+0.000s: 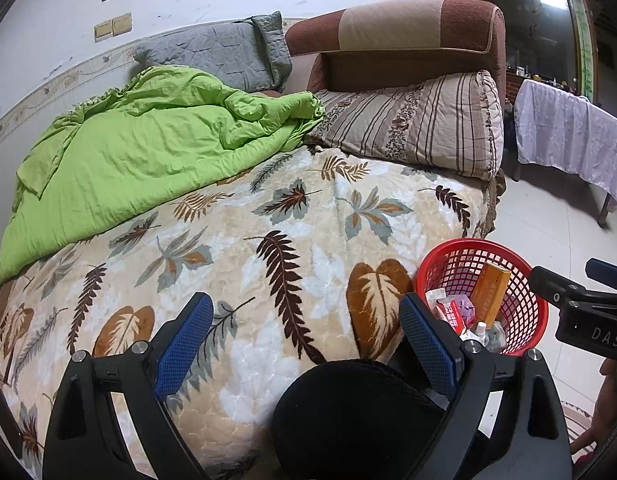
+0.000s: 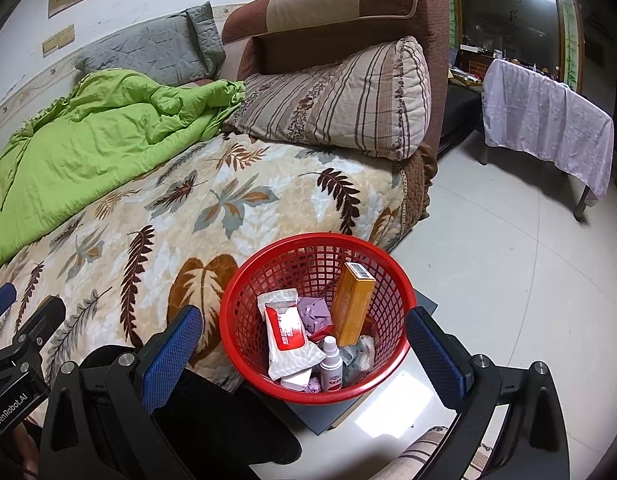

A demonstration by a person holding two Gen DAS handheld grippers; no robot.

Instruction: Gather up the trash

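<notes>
Trash fills the red basket point(image 2: 316, 316) on the floor beside the bed's point(image 2: 212, 216) near corner, directly ahead of the empty, spread right claw point(image 2: 304, 356); left claw point(image 1: 306, 344), also spread, faces the bed.

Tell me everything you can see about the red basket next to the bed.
The red basket is a round, open-topped bin of what looks like plastic, with lattice walls and a solid rolled rim. It stands upright on a dark flat board on the tiled floor, close beside the leaf-print blanket. Inside lie an orange box leaning upright, a red-and-white wipes pack, a small white spray bottle and crumpled purple paper.
</notes>
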